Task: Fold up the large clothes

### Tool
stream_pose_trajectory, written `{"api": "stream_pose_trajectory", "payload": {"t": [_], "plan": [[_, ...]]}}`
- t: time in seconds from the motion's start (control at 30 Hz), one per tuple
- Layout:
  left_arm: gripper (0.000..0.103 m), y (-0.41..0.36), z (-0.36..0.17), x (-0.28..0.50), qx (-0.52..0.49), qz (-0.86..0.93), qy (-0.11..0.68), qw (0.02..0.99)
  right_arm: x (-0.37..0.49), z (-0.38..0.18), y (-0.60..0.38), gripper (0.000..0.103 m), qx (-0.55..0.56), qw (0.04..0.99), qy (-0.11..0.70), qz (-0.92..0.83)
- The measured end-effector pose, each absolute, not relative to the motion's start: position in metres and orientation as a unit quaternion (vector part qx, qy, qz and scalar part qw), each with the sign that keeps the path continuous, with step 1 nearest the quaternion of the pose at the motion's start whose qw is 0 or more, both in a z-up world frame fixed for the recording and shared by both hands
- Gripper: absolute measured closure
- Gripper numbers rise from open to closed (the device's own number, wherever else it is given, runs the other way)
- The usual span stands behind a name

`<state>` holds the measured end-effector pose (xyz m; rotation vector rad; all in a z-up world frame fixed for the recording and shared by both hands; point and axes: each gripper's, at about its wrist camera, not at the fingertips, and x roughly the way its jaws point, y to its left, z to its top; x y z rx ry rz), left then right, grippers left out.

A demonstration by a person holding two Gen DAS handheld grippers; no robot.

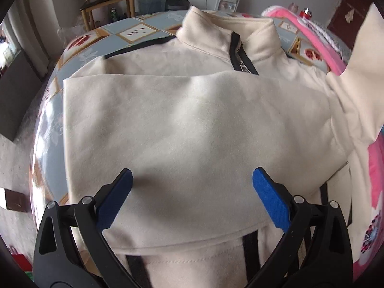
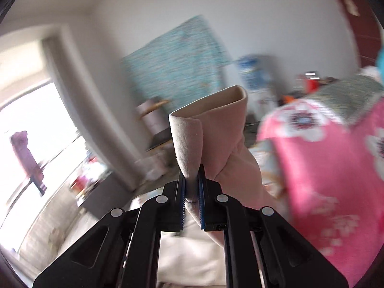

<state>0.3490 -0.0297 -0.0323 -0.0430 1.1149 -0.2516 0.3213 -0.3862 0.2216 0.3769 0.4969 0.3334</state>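
The right wrist view is smeared by blur, so the window, the teal hanging on the wall and the clutter beyond read only as streaks, and where the sleeve [image 2: 223,129] runs back to the rest of the garment is cut off below the frame. What is sharp there is the right gripper [image 2: 192,187]: its blue pads are pinched close together on a fold of that cream sleeve, whose cuff stands up above the fingertips. In the left wrist view the cream jacket [image 1: 192,124] lies spread on the table [image 1: 79,52], collar [image 1: 225,36] at the far side with a dark zip below it, and one sleeve already laid across the chest; its near hem and dark stripes are partly hidden behind the left gripper [image 1: 192,192]. That gripper hangs over the jacket's lower half with its jaws spread wide and nothing between them. At the right edge the other sleeve lifts away out of the frame. The table wears a glossy patterned cloth – blue-grey with framed pictures. A pink flowered blanket [image 1: 374,168] lies just beside the jacket, and a wooden chair [image 1: 108,0] and a water dispenser [image 1: 228,0] stand at the far wall.
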Motion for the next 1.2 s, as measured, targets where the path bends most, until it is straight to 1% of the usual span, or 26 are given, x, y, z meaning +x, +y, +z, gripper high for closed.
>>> {"api": "stream_pose_trajectory", "payload": {"t": [0.1,0.17,0.33,0.37,0.43,0.47,0.53,0.57,0.6,0.7,0.83,0.87,0.9,0.93,1.0,1.03,1.1,1.17,1.2], "plan": [[0.006,-0.012,-0.021,0.335,-0.033,-0.12,0.513,0.849,0.334,0.189,-0.319,0.094,0.149,0.923,0.282,0.215],[0.006,-0.002,-0.016,0.326,-0.041,-0.124,0.508,0.852,0.34,0.157,-0.276,0.094,0.124,0.912,0.315,0.231],[0.006,0.018,-0.004,0.303,-0.039,-0.134,0.491,0.86,0.361,0.044,-0.189,0.093,0.067,0.857,0.448,0.245],[0.006,0.02,-0.002,0.299,-0.04,-0.138,0.487,0.862,0.361,0.023,-0.178,0.092,0.058,0.836,0.48,0.258],[0.006,0.021,0.001,0.295,-0.043,-0.145,0.48,0.864,0.358,-0.002,-0.161,0.084,0.038,0.798,0.539,0.267],[0.006,0.022,0.003,0.294,-0.045,-0.148,0.477,0.865,0.355,-0.007,-0.158,0.08,0.032,0.788,0.553,0.27],[0.006,0.021,0.006,0.295,-0.05,-0.155,0.47,0.867,0.343,-0.001,-0.162,0.072,0.036,0.79,0.545,0.278],[0.006,0.02,0.008,0.297,-0.056,-0.159,0.468,0.868,0.337,0.007,-0.169,0.057,0.046,0.795,0.535,0.281],[0.006,0.02,0.009,0.3,-0.062,-0.161,0.467,0.867,0.331,0.017,-0.182,0.047,0.066,0.804,0.52,0.28],[0.007,0.017,0.009,0.312,-0.089,-0.169,0.467,0.863,0.313,0.036,-0.223,0.044,0.123,0.817,0.488,0.281],[0.007,0.013,0.0,0.336,-0.135,-0.175,0.483,0.848,0.293,0.033,-0.267,0.044,0.154,0.83,0.481,0.238],[0.011,0.012,-0.004,0.341,-0.142,-0.176,0.488,0.843,0.286,0.028,-0.276,0.044,0.162,0.831,0.483,0.222],[0.021,0.01,-0.007,0.346,-0.15,-0.178,0.494,0.838,0.283,0.023,-0.284,0.044,0.17,0.83,0.484,0.218],[0.026,0.008,-0.012,0.352,-0.158,-0.177,0.504,0.831,0.277,0.018,-0.29,0.044,0.18,0.829,0.485,0.214],[0.041,0.006,-0.022,0.363,-0.172,-0.168,0.529,0.814,0.268,0.01,-0.295,0.044,0.187,0.831,0.485,0.2],[0.045,0.004,-0.027,0.367,-0.179,-0.167,0.536,0.808,0.264,0.008,-0.298,0.044,0.185,0.835,0.483,0.19],[0.056,0.0,-0.033,0.372,-0.183,-0.164,0.548,0.799,0.26,0.002,-0.299,0.044,0.177,0.842,0.479,0.172],[0.062,-0.004,-0.038,0.375,-0.177,-0.159,0.555,0.797,0.261,-0.005,-0.304,0.044,0.174,0.846,0.479,0.156],[0.062,-0.007,-0.038,0.375,-0.17,-0.156,0.553,0.801,0.262,-0.008,-0.307,0.044,0.173,0.847,0.479,0.15]]}}
